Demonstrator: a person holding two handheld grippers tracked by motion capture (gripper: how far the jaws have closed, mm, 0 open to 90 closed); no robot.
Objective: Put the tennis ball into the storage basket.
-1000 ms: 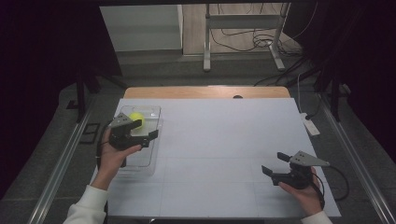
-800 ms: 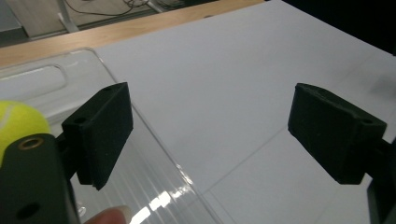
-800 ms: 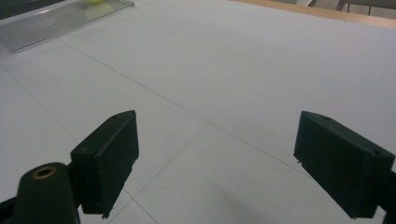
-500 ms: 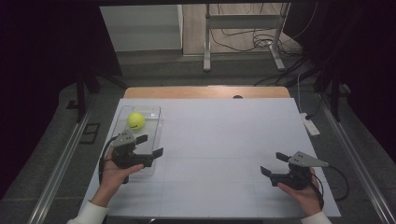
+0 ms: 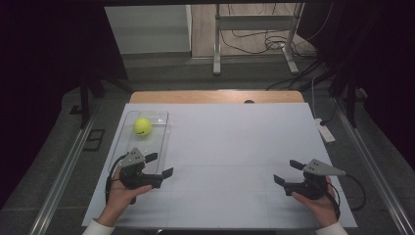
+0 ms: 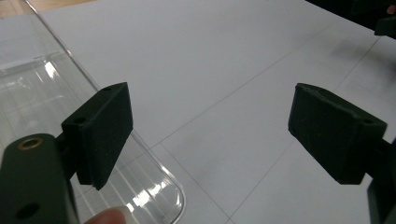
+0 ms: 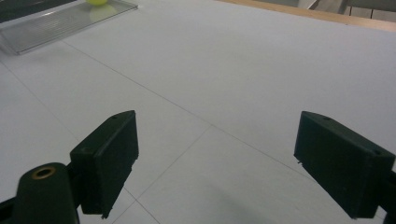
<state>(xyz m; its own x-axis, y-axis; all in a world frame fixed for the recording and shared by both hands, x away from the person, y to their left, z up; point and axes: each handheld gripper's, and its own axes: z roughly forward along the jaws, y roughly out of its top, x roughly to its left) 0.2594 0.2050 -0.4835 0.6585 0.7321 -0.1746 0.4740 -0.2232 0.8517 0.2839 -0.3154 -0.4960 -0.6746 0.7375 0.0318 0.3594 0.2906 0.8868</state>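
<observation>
Ball: a yellow-green tennis ball [image 5: 142,126] is seen lying in the far part of the clear tray, untouched; its lower edge is also caught at the top left of the right gripper view [image 7: 98,2].

Tray: a clear plastic tray [image 5: 154,147] is laid lengthwise on the left side of the table, its near rounded corner picked up right beside the left jaw in the left gripper view [image 6: 159,196].

Left gripper: the left gripper [image 5: 159,164] is held low over the near end of the tray, well short of the ball, with its jaws pointed toward the middle of the table.

Left jaws: they are spread wide and empty; between the two black pads [image 6: 100,133] nothing but white table is seen.

Left hand: the left hand [image 5: 122,188] is wrapped round the gripper body from below, and a fingertip is glimpsed at the bottom edge of the left gripper view.

Right gripper: the right gripper [image 5: 288,172] is held at the near right of the table, well apart from tray and ball, aimed leftward across the surface.

Right jaws: they are spread wide too, and nothing is pinched; bare sheet is seen between the pads [image 7: 109,158].

Right hand: the right hand [image 5: 315,200] is closed around the gripper body, a cable trailing off beside it.

Table: a white sheet with faint grid lines [image 5: 235,147] is spread over a wooden top, whose edge is seen along the far side.
</observation>
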